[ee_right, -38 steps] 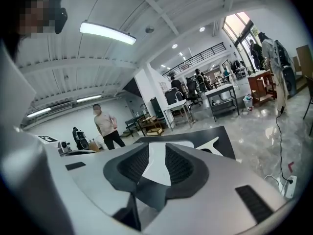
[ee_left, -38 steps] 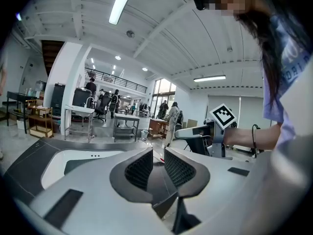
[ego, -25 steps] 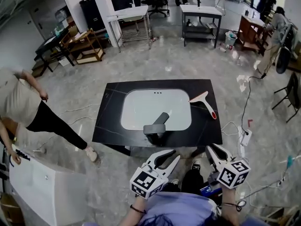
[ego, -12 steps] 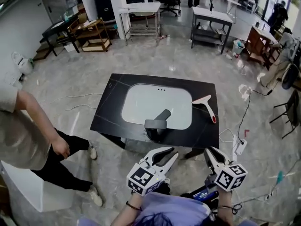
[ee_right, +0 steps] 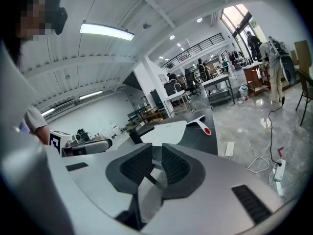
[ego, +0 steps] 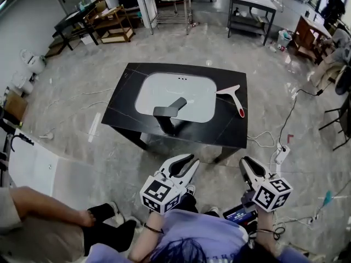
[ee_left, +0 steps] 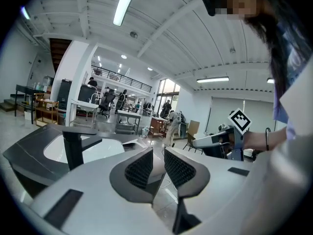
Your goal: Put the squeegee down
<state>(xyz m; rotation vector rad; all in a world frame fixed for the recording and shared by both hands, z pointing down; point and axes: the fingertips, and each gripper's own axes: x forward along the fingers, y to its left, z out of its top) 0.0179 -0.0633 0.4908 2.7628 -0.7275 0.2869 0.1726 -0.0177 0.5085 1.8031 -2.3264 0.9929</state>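
The right gripper (ee_right: 155, 155) is seen with its fingers (ee_right: 134, 166) drawn close together, and nothing is held between them. Beyond them, the squeegee (ee_right: 199, 123) is laid flat on the dark counter (ee_right: 198, 140), just right of the white sink (ee_right: 164, 132), with its red-tipped handle turned toward the near edge. The left gripper (ee_right: 108, 142) is seen at the left.
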